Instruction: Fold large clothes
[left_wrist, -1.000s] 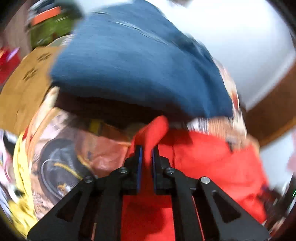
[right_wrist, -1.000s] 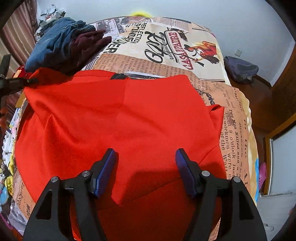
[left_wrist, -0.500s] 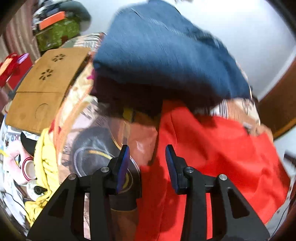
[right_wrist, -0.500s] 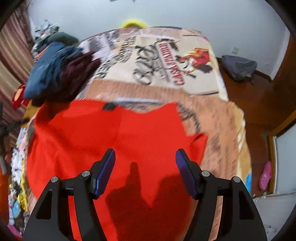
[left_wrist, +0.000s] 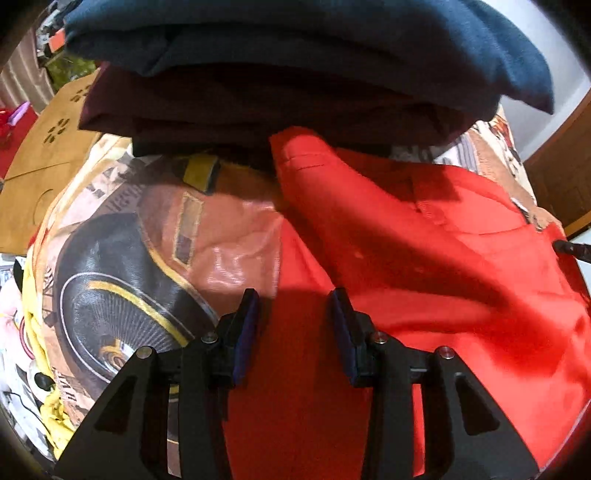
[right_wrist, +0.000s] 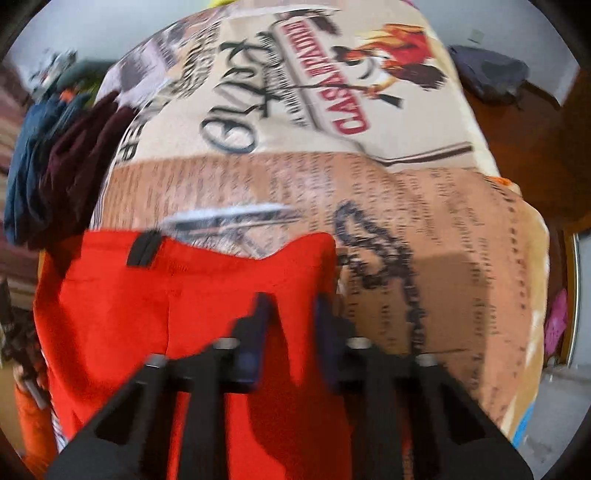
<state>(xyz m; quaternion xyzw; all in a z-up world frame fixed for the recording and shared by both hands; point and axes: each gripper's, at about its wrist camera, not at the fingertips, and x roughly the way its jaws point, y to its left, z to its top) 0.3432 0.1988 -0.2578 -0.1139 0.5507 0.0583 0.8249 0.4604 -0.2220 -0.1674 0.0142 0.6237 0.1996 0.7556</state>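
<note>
Found one red garment (left_wrist: 424, 277) spread mostly flat on the bed (right_wrist: 295, 177), its far left corner lying against a stack of folded clothes. Judged as an early stage of the fold: edges being taken up on both sides, no half yet laid over the other. Saw the left tool (left_wrist: 294, 295) parted and opening, poised over the garment's left edge, with red cloth under the gap but not pinched by the pads. Saw the right tool (right_wrist: 291, 302) drawn in on the garment's right-hand edge, with red cloth running up between the fingers. Badly blurred there, so took the grip as likely rather than plain. Next move, by estimate: close the left tool on its edge to match the right, then lift both sides evenly and carry them across. Should keep the cloth taut enough to avoid a crooked crease, and clear of the stack so as not to drag it. Counted: two tools, one per hand. One garment in work. Two garments already folded, a blue one (left_wrist: 332, 33) on top of a maroon one (left_wrist: 258, 103). One printed bed cover. One cardboard box (left_wrist: 40, 158) beside the bed on the left. One grey-blue bag (right_wrist: 487, 70) on the floor beyond the far right corner. Left uncounted the clutter at the left margins, too small and blurred to sort.
</note>
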